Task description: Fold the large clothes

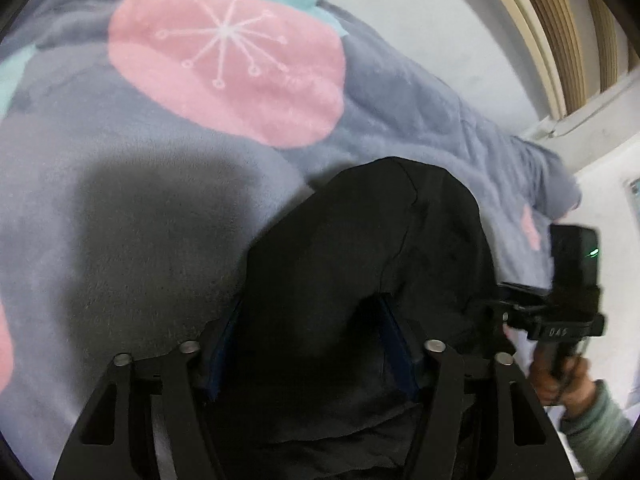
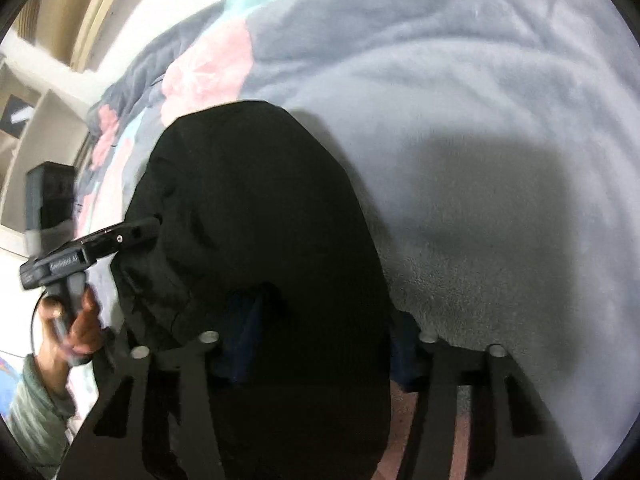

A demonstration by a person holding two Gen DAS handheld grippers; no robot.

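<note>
Matt black cloth garment [image 1: 360, 240], fuzzy fleece blanket [image 1: 120, 200], matt black plastic left gripper [image 1: 308, 344]

You have a black garment [image 1: 360, 248] bunched and creased, draped in a rounded hump over a grey fleece blanket with pink blossoms.

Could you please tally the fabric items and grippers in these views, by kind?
Black garment: 1
Grey blanket with pink flowers: 1
Grippers: 2, the left gripper and right gripper, each shut on the garment
Total: 4
</note>
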